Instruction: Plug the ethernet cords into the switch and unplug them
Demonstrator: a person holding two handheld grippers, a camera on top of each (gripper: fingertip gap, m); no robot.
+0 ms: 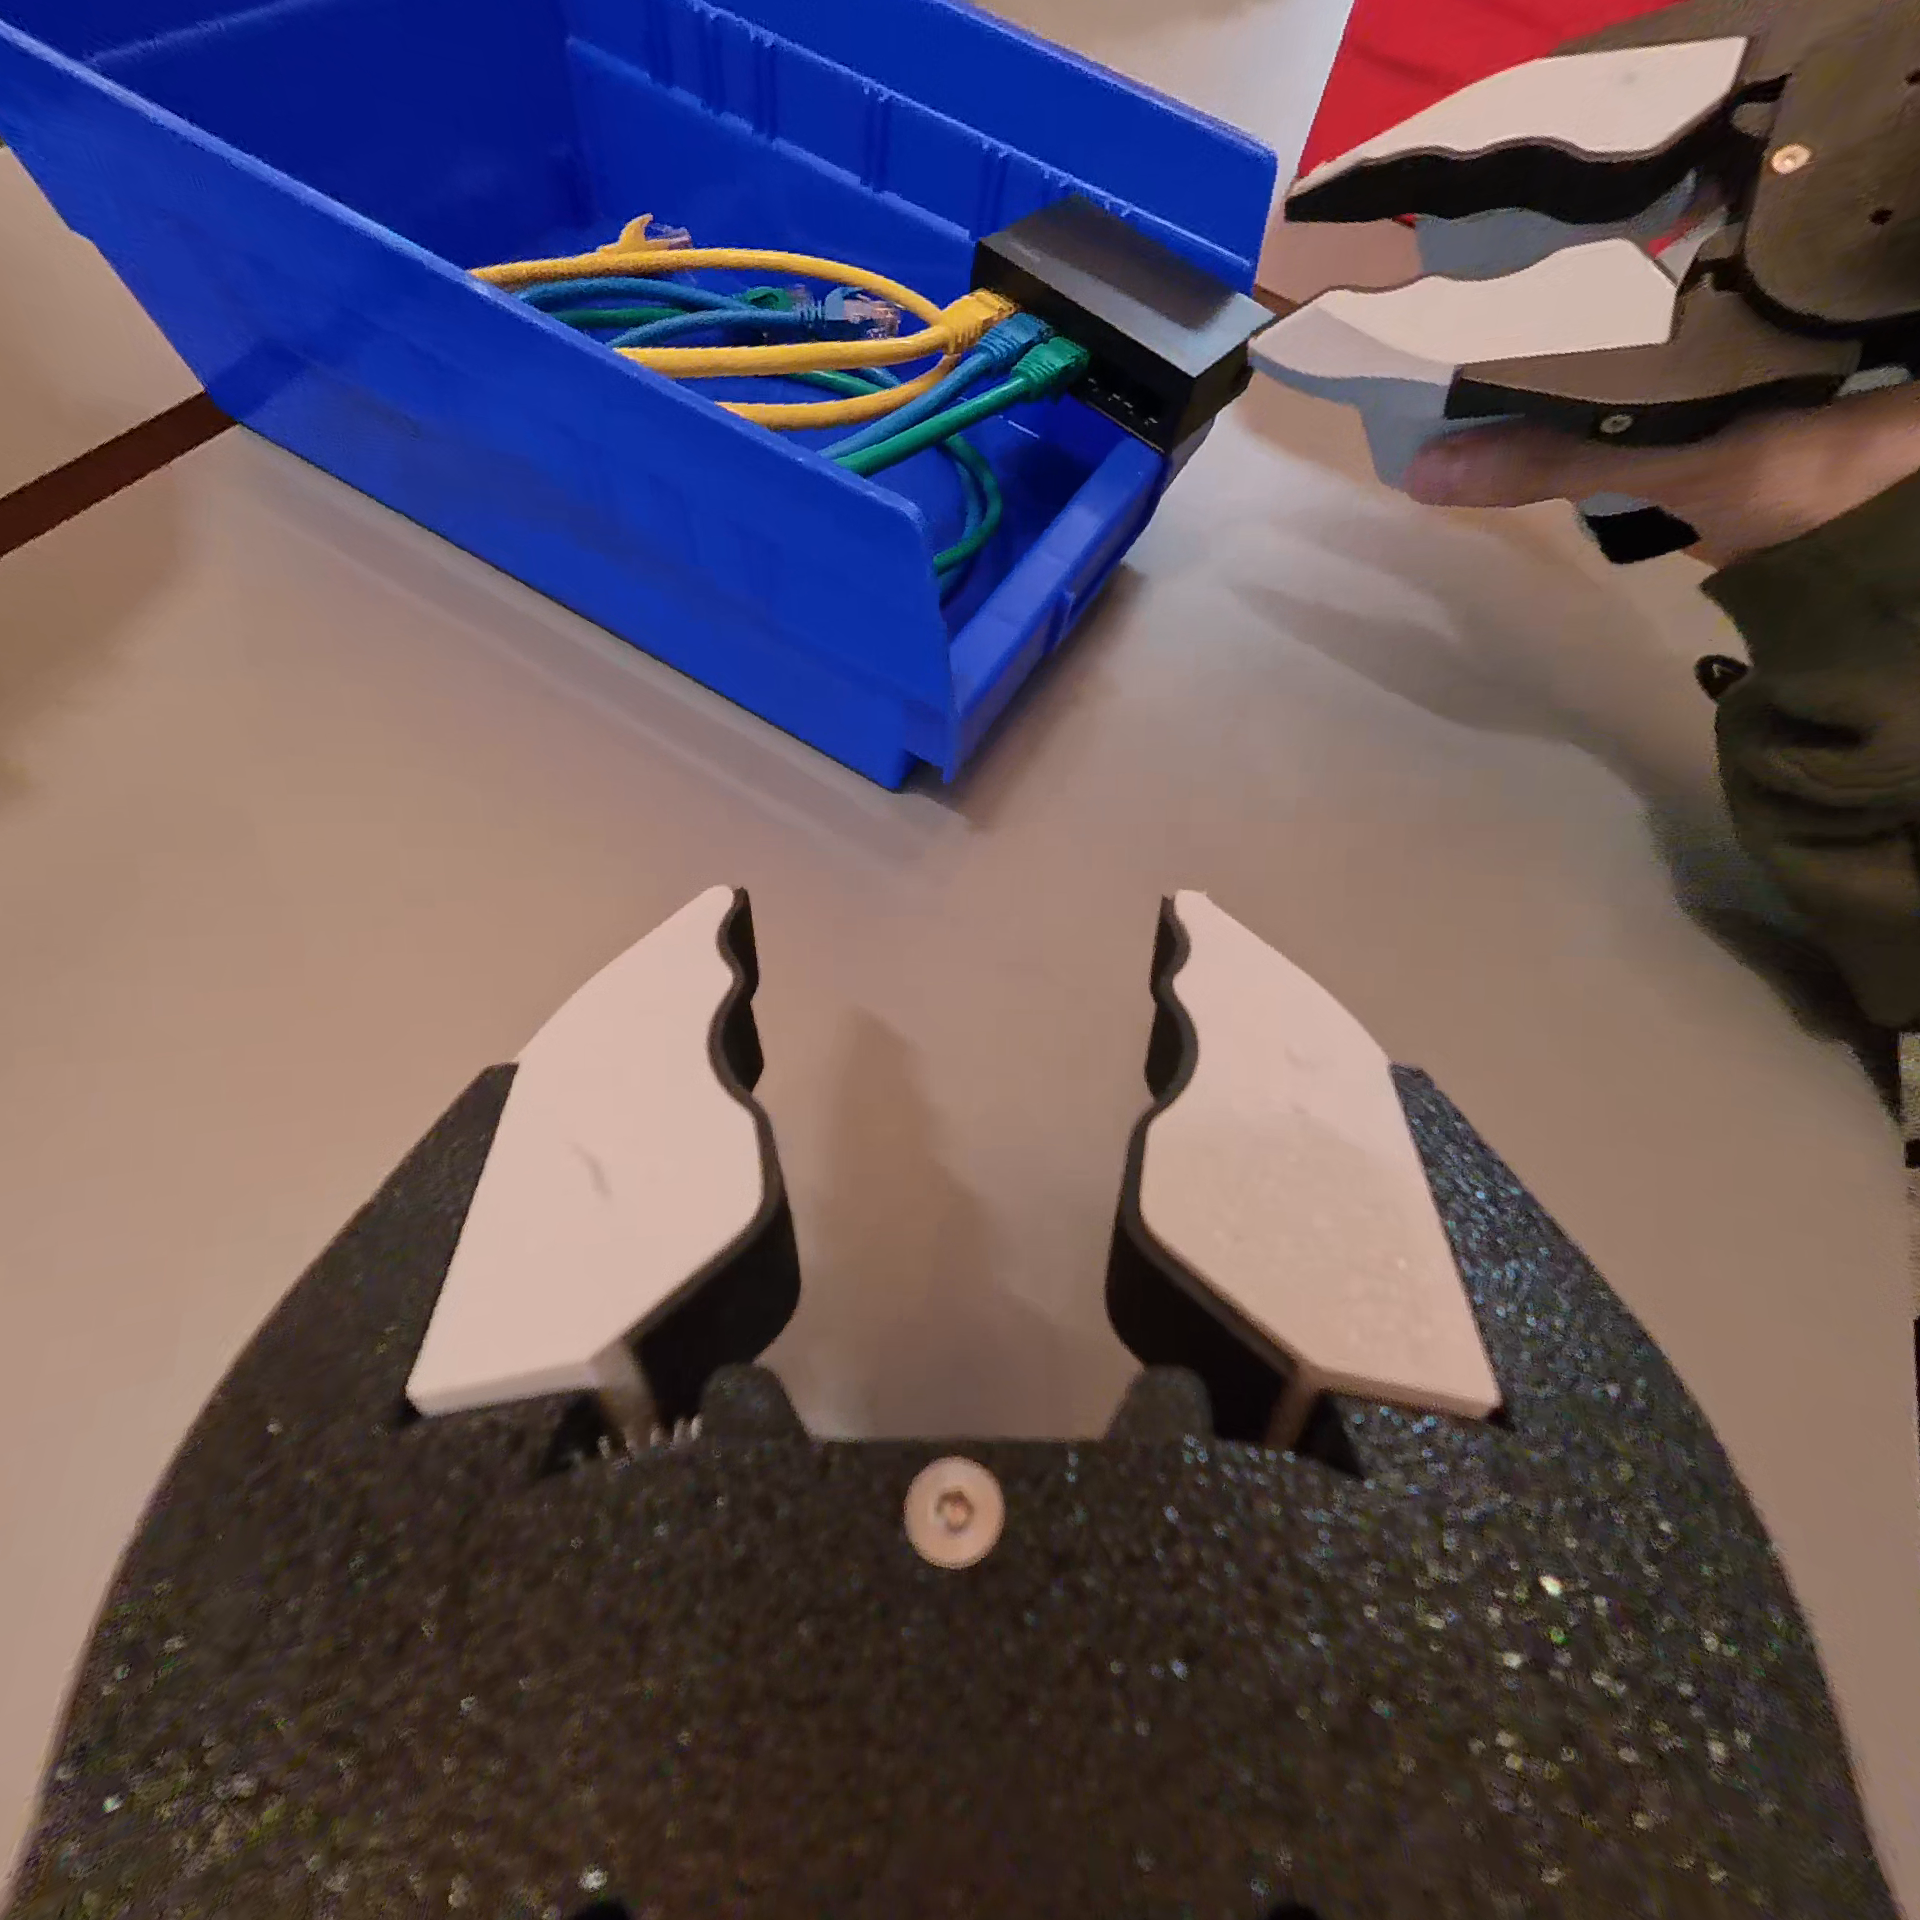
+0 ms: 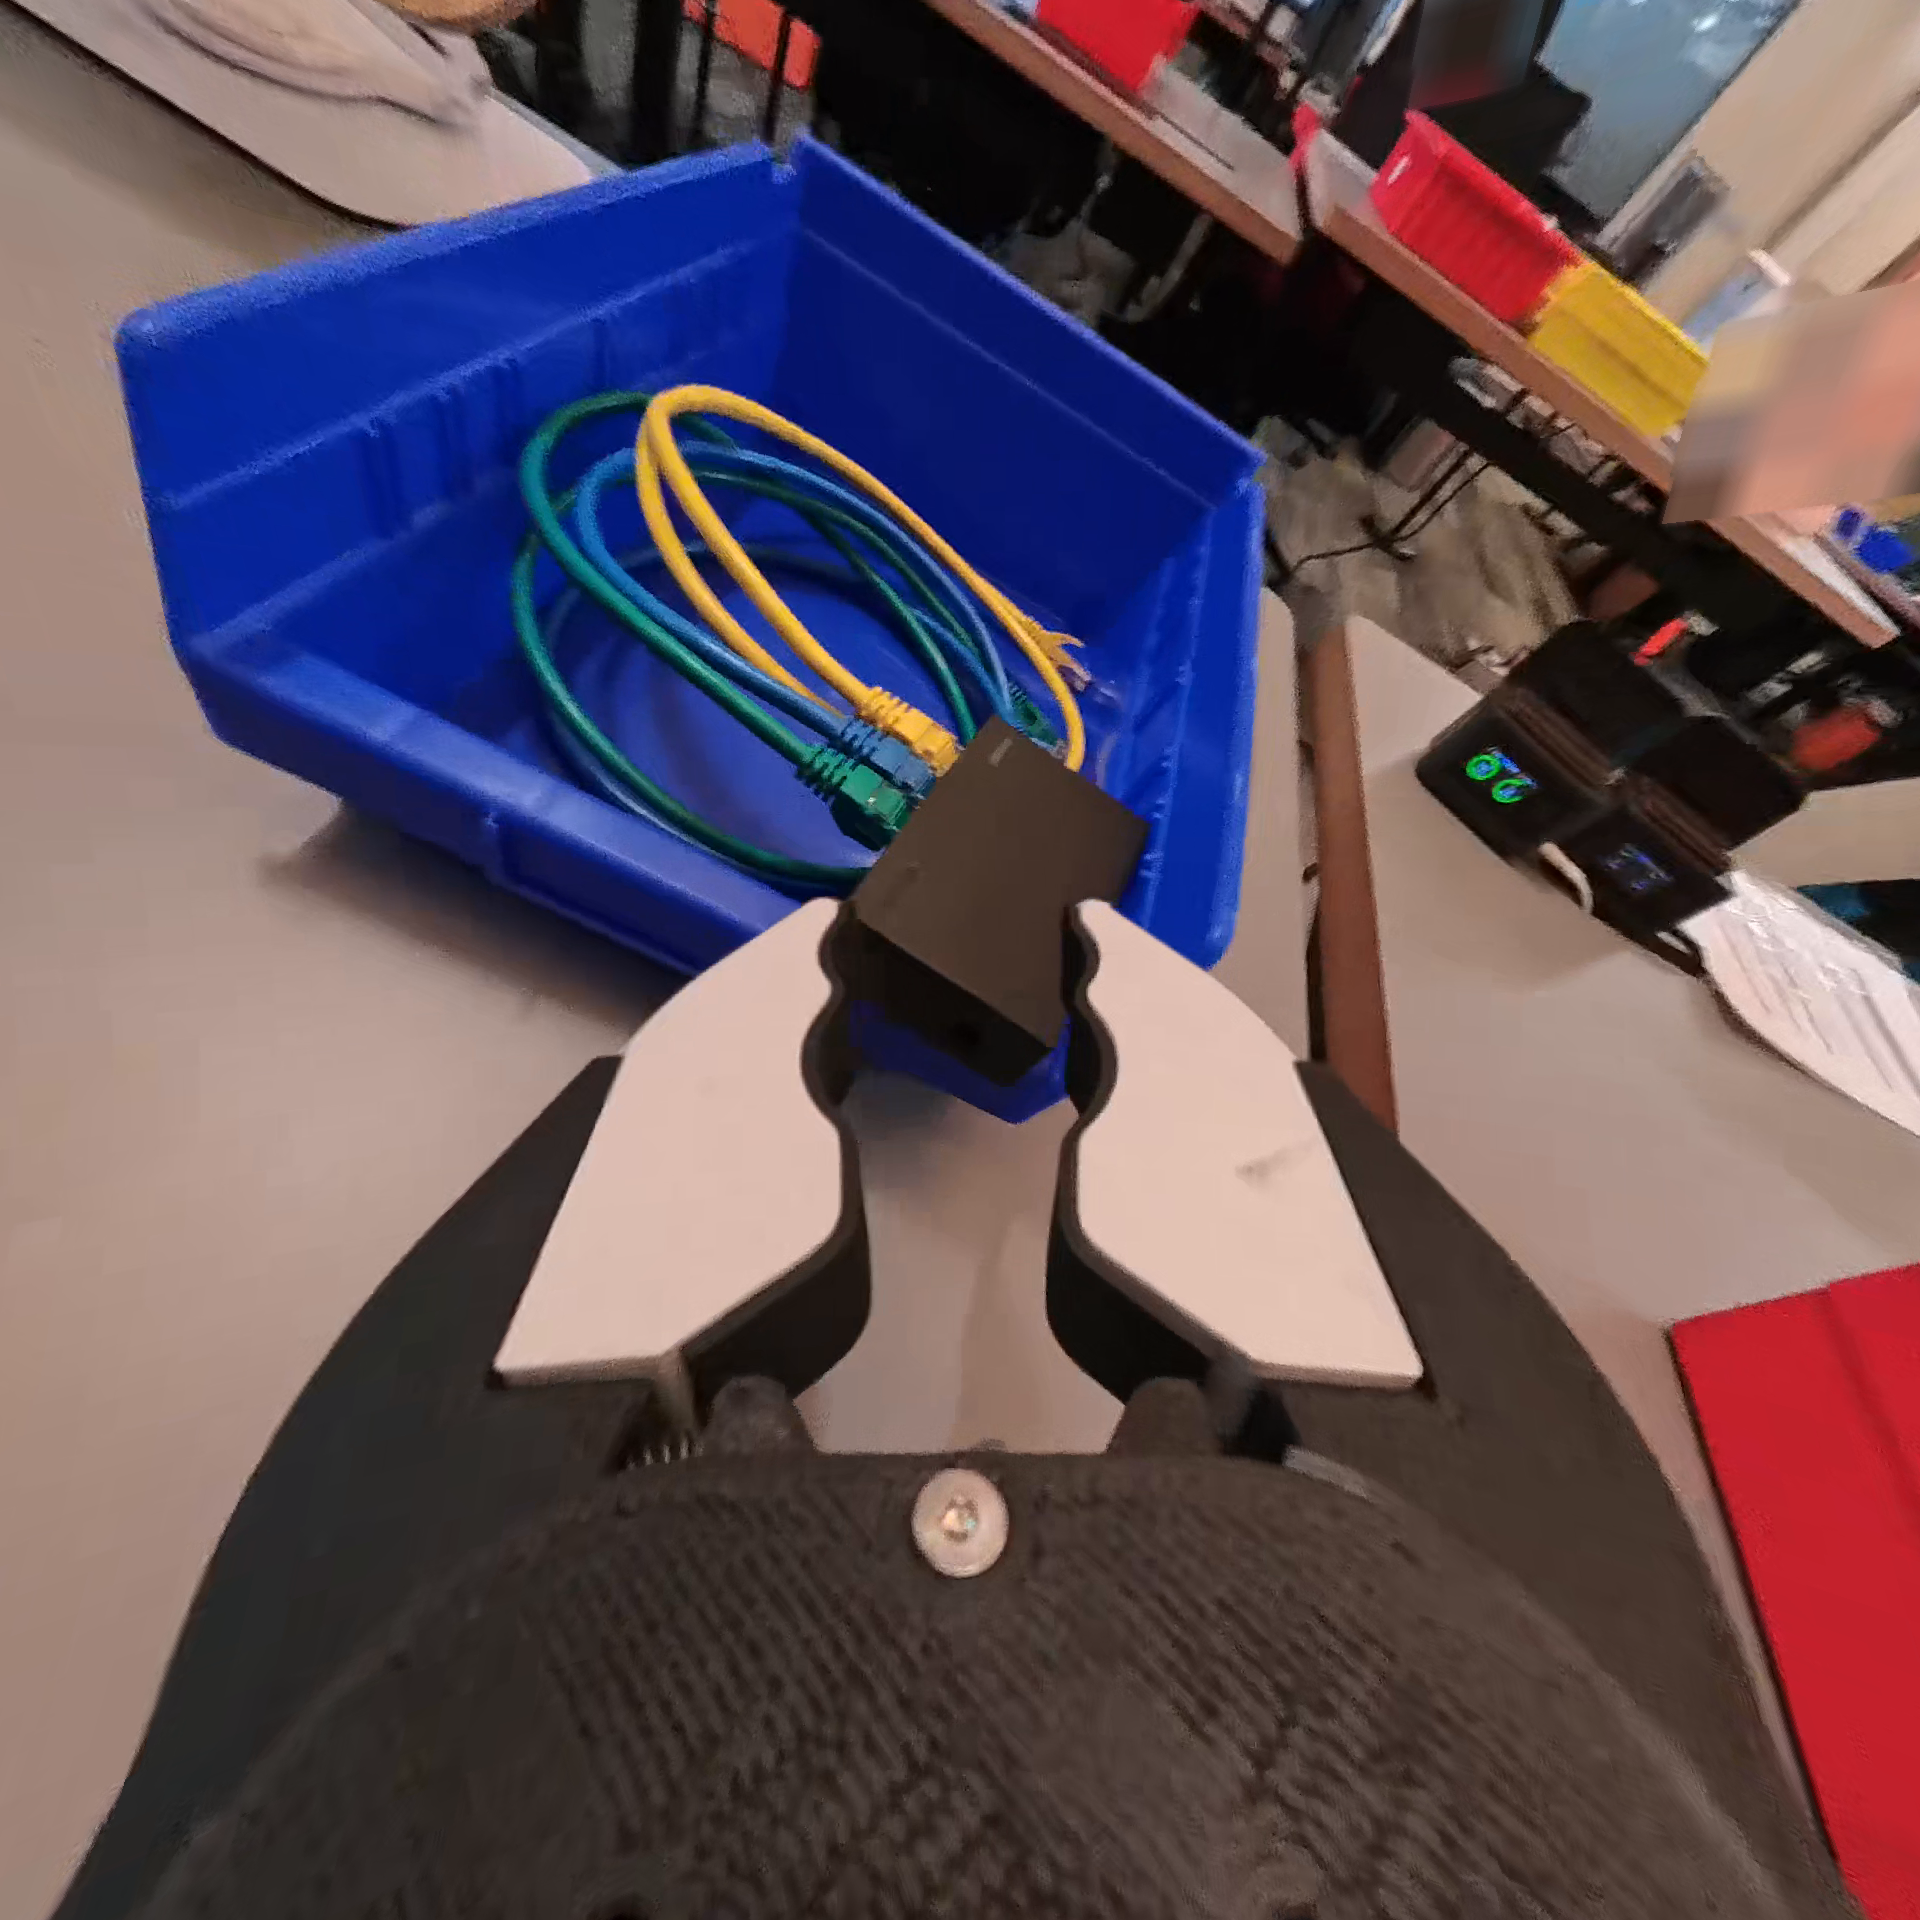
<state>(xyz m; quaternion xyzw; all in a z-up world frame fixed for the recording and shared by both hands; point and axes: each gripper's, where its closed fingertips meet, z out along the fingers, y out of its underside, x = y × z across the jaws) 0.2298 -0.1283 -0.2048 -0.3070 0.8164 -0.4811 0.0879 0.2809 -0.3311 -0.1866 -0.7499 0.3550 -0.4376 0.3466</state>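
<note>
A black switch (image 1: pixel 1122 301) sits at the near right corner of a blue bin (image 1: pixel 582 488), at rim height. Yellow (image 1: pixel 977 312), blue (image 1: pixel 1013 338) and green (image 1: pixel 1049 364) ethernet cords are plugged into its ports. Their loops and loose ends lie inside the bin. My right gripper (image 1: pixel 1273 281) comes in from the right, turned on its side. In the right wrist view it (image 2: pixel 956 920) is shut on the end of the switch (image 2: pixel 997 852), one finger on each side. My left gripper (image 1: pixel 956 904) is open and empty, low over the table in front of the bin.
The bin (image 2: pixel 343 499) stands on a grey table (image 1: pixel 312 831). A red mat (image 2: pixel 1829 1558) lies at the right. A black device with green displays (image 2: pixel 1507 779) stands beyond a table seam (image 2: pixel 1340 831). A hand and olive sleeve (image 1: pixel 1818 644) hold the right gripper. About 20 cm separates my left fingertips from my right.
</note>
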